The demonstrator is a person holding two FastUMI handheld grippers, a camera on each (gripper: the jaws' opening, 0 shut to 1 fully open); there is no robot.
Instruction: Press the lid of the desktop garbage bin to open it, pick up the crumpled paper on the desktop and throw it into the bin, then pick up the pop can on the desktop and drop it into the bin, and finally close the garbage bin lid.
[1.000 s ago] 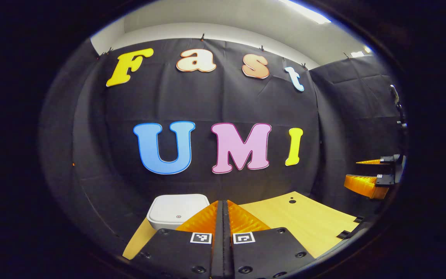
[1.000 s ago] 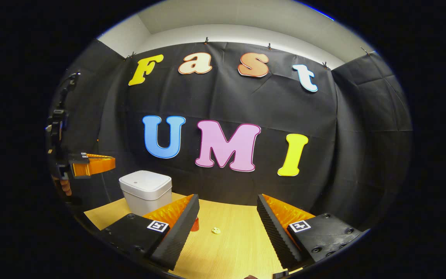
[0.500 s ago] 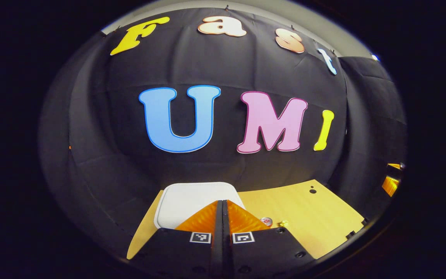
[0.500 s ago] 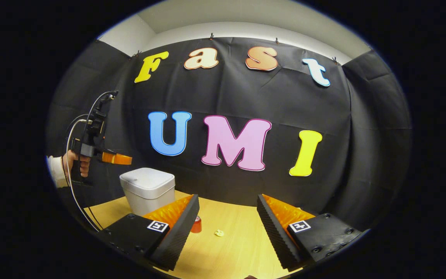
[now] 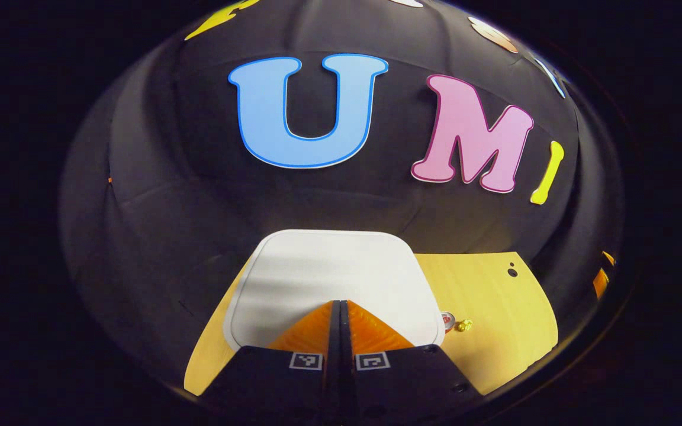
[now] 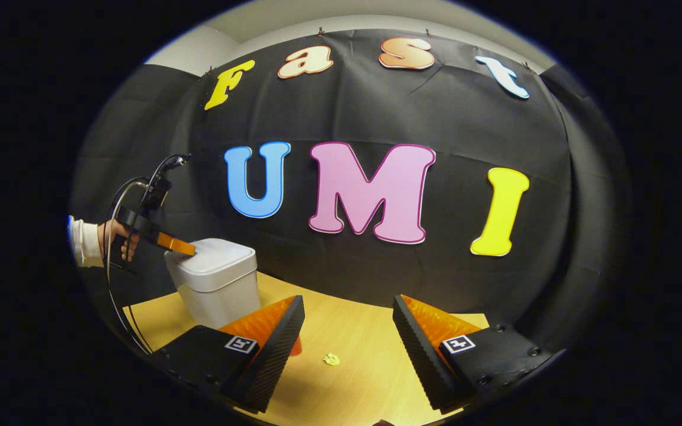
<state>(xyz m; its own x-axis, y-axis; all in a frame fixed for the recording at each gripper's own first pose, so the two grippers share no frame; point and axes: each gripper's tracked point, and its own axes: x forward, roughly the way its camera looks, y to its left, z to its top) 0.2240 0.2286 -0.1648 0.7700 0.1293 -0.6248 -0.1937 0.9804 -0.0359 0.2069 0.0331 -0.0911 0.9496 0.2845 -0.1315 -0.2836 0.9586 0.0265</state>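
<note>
The white desktop bin (image 6: 218,283) stands at the table's left with its lid (image 5: 329,278) down. My left gripper (image 5: 339,305) is shut, tips pointing down onto the lid's near part; in the right gripper view the left gripper (image 6: 182,248) reaches the lid's left edge, held by a hand (image 6: 117,236). A small yellow crumpled paper (image 6: 331,358) lies on the wooden table; it also appears as a crumpled paper (image 5: 465,325) right of the bin. The red pop can (image 6: 295,347) is partly hidden behind my right finger; the pop can (image 5: 447,320) peeks past the lid. My right gripper (image 6: 348,337) is open, empty, above the table.
The light wooden table (image 6: 370,384) runs to the black cloth wall behind the bin. A cable (image 6: 117,296) hangs from the left gripper at the left side. A small hole (image 5: 512,272) marks the table's far right corner.
My left gripper has moved forward and tilted down until its shut tips meet the bin lid. My right gripper has drifted slightly, still open over the table.
</note>
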